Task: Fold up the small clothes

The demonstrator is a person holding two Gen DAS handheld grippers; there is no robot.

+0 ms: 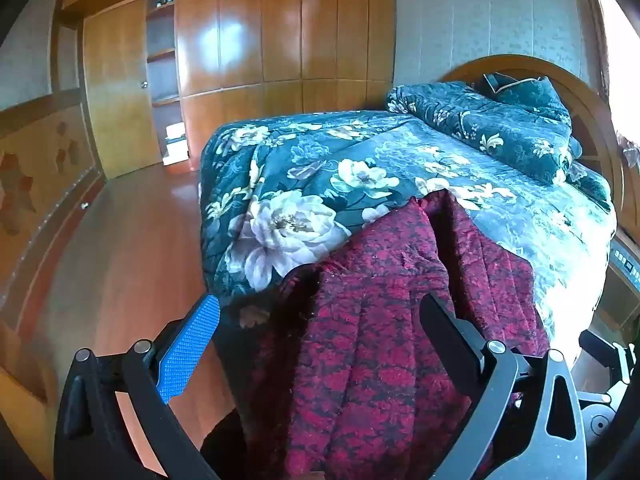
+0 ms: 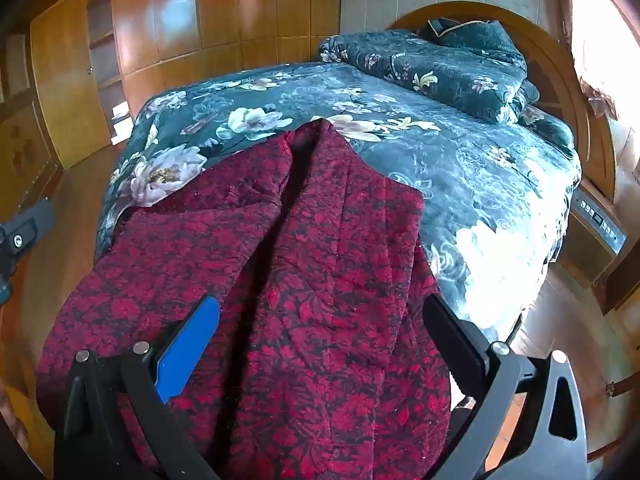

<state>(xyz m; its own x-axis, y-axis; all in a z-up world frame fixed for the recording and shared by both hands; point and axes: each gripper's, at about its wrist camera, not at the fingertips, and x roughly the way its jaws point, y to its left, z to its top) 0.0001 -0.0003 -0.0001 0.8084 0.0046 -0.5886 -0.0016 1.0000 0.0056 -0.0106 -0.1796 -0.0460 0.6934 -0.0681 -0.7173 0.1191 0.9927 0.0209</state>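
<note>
A dark red, black-patterned quilted garment [image 1: 380, 320] lies on the near corner of the bed and hangs over its edge; the right wrist view shows the same garment [image 2: 280, 248] spread wide with a deep fold down its middle. My left gripper [image 1: 320, 312] stands open above the garment's lower left part, nothing pinched between its blue pad and black finger. My right gripper [image 2: 320, 312] is open too, hovering over the garment's near half, with cloth below the gap and no pad pressing on it.
The bed wears a teal floral cover [image 1: 400, 160], with a folded matching quilt [image 1: 500, 128] by the wooden headboard [image 1: 568, 84]. Wooden wardrobes [image 1: 280, 32] line the far wall. Red-brown floor [image 1: 120, 260] lies left of the bed. The other gripper's frame [image 2: 20, 232] shows at the left edge.
</note>
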